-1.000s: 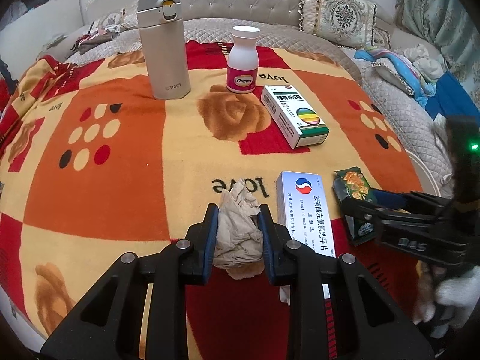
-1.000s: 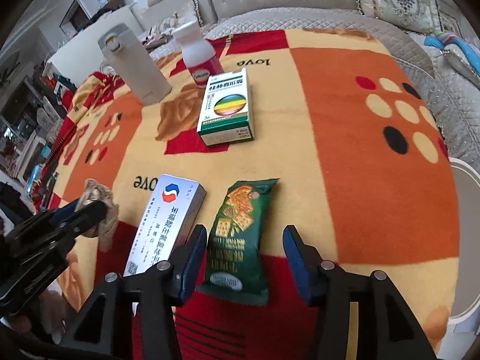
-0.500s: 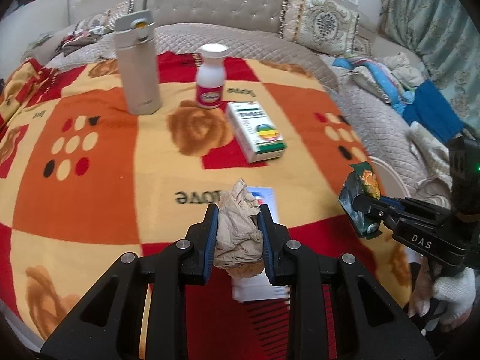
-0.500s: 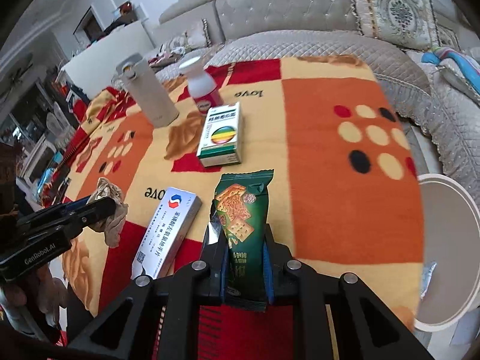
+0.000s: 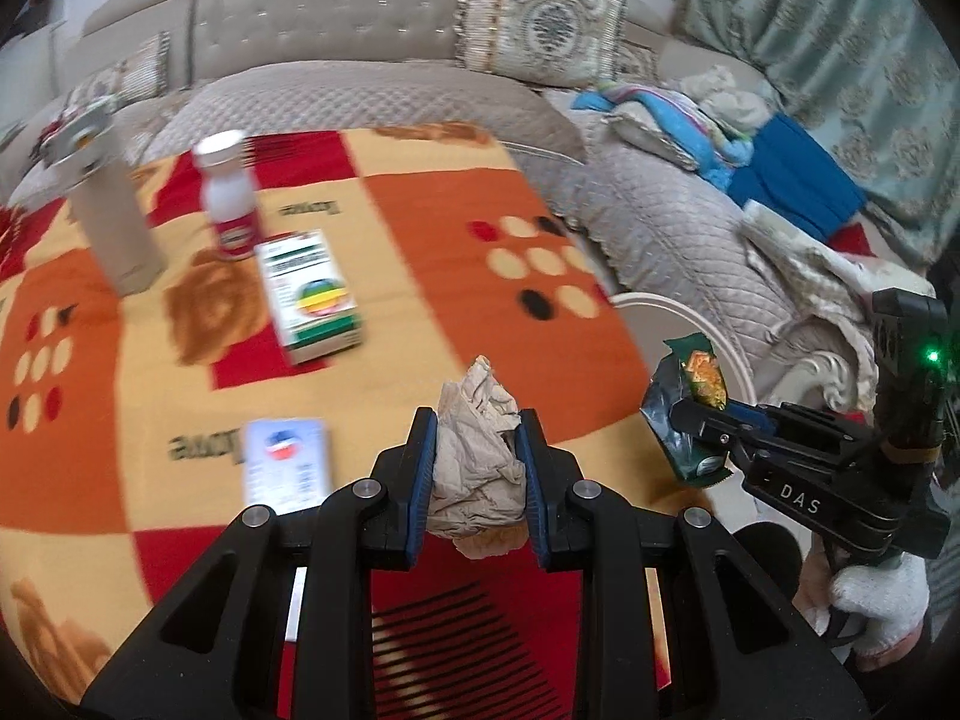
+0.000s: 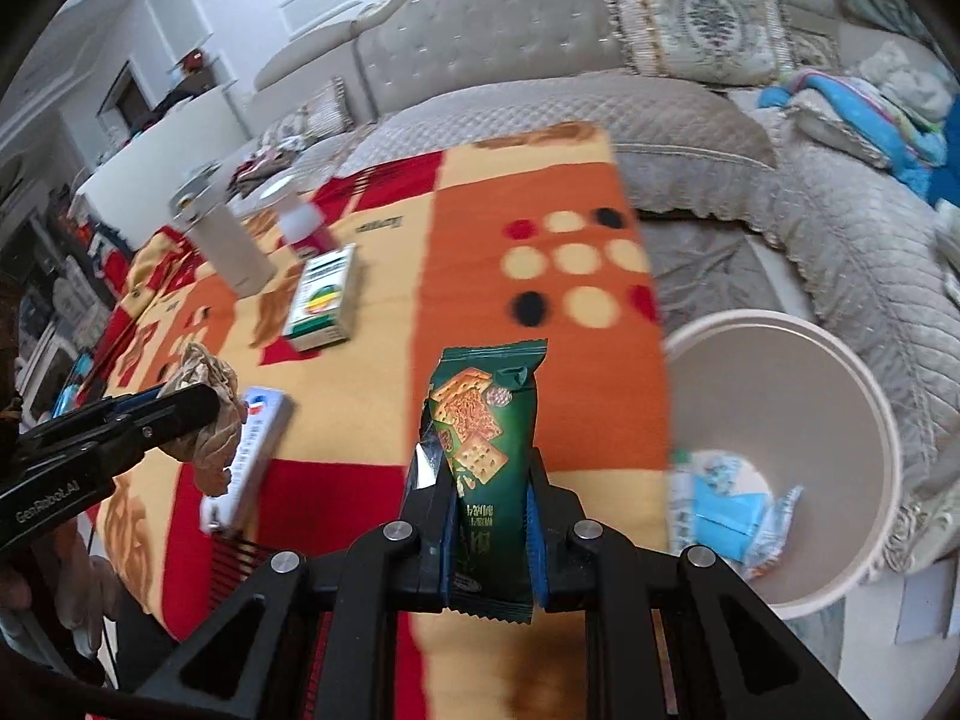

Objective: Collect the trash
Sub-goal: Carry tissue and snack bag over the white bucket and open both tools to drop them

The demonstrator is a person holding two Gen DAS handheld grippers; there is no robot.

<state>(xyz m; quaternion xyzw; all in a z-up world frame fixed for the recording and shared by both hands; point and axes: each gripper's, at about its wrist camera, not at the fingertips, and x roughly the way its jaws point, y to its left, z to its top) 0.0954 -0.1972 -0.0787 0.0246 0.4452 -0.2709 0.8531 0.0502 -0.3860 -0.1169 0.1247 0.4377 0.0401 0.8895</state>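
My left gripper (image 5: pixel 477 429) is shut on a crumpled brown paper wad (image 5: pixel 474 456) and holds it above the blanket-covered table. The left gripper also shows in the right wrist view (image 6: pixel 207 405) with the paper wad (image 6: pixel 207 420). My right gripper (image 6: pixel 486 468) is shut on a green cracker wrapper (image 6: pixel 486 438), lifted near the table's right edge. The right gripper shows in the left wrist view (image 5: pixel 681 414) with the wrapper (image 5: pixel 690 408). A round beige trash bin (image 6: pixel 840 372) stands on the floor to the right, with blue and white litter (image 6: pixel 726 510) inside.
On the orange, red and yellow blanket (image 5: pixel 450 228) stand a beige thermos (image 5: pixel 114 222), a white pill bottle (image 5: pixel 231 204), a green-striped medicine box (image 5: pixel 312 294) and a blue-white medicine box (image 5: pixel 288 462). A grey sofa (image 5: pixel 660 204) with pillows and clothes surrounds the table.
Both grippers have swung right with their loads. The right gripper closed on the wrapper and lifted it. The trash bin has come into the right wrist view.
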